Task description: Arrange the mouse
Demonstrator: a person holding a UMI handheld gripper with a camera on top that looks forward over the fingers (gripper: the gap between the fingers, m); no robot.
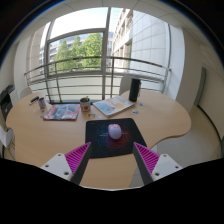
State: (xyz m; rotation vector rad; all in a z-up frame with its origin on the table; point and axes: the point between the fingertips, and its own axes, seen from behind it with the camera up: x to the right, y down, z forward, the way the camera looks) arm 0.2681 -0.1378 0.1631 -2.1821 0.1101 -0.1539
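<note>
A small rounded pale mouse (115, 131) is seen on a flat dark rectangular mouse mat (113, 134) on the smooth curved wooden desk (60, 135); the gripper (112, 160) is held wide open, nothing grasped, the mouse just beyond its fingers.

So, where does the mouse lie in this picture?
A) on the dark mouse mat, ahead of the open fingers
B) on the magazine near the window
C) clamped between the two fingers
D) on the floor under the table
A: the mouse rests on the dark mouse mat, beyond the gripper, whose fingers stand apart and hold nothing.
</note>
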